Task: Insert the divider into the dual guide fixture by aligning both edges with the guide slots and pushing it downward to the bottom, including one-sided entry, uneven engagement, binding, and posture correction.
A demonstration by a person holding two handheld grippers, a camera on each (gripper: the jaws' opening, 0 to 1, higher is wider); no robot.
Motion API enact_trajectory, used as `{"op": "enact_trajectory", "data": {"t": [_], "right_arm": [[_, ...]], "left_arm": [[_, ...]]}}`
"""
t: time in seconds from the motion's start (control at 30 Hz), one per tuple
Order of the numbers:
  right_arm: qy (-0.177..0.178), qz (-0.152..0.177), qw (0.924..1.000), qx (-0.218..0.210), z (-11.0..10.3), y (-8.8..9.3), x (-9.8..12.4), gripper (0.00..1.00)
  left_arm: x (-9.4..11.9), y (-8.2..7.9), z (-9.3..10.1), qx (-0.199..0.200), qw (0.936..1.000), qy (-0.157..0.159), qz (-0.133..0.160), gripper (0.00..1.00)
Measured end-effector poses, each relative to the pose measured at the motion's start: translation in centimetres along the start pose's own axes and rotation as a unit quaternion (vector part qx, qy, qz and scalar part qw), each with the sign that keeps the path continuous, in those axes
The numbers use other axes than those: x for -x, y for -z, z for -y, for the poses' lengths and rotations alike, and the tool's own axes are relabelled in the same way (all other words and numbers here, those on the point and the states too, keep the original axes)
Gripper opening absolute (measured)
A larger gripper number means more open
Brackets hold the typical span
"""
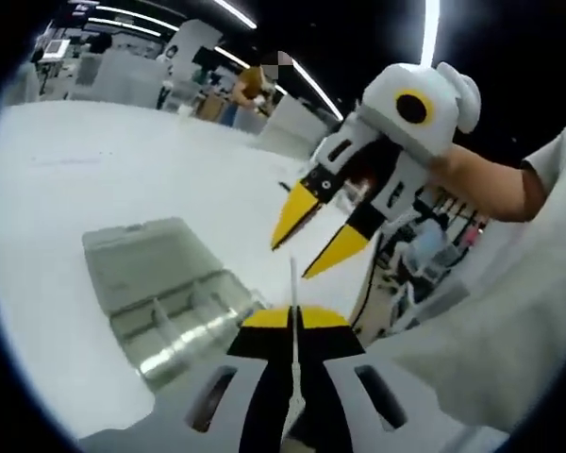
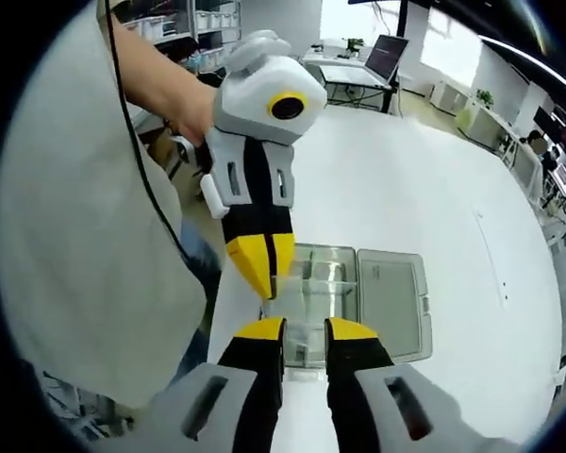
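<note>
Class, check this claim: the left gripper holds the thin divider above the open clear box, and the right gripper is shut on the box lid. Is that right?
Not quite. The right gripper is open and holds nothing, hanging in the air above the table, as the left gripper view shows. The rest stands: the left gripper is shut on the divider, above the open box.

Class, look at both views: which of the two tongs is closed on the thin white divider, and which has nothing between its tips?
The left tongs are shut on the divider, which rises from their closed tips. The right tongs stand open, nothing between them.
</note>
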State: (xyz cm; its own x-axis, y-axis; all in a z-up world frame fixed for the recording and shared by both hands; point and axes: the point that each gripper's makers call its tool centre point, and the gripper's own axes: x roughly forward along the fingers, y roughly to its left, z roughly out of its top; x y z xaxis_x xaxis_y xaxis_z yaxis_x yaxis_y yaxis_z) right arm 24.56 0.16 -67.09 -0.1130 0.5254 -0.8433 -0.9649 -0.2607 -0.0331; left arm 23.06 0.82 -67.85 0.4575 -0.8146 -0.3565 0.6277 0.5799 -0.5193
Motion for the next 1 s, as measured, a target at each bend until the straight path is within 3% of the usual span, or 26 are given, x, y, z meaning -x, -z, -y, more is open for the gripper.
{"op": "enact_trajectory", "data": {"t": [0.77,1.0], "right_arm": [[-0.075,0.0,0.9971,-0.017,-1.7,-0.7,0.0,0.03],[-0.091,0.0,0.9955,-0.027,-2.1,-0.7,-0.2,0.02]], "left_arm": [[0.3,0.0,0.9,-0.099,0.9951,0.012,-0.002,0.0],[0.3,0.2,1.1,-0.106,0.9943,0.017,-0.004,0.0]]}}
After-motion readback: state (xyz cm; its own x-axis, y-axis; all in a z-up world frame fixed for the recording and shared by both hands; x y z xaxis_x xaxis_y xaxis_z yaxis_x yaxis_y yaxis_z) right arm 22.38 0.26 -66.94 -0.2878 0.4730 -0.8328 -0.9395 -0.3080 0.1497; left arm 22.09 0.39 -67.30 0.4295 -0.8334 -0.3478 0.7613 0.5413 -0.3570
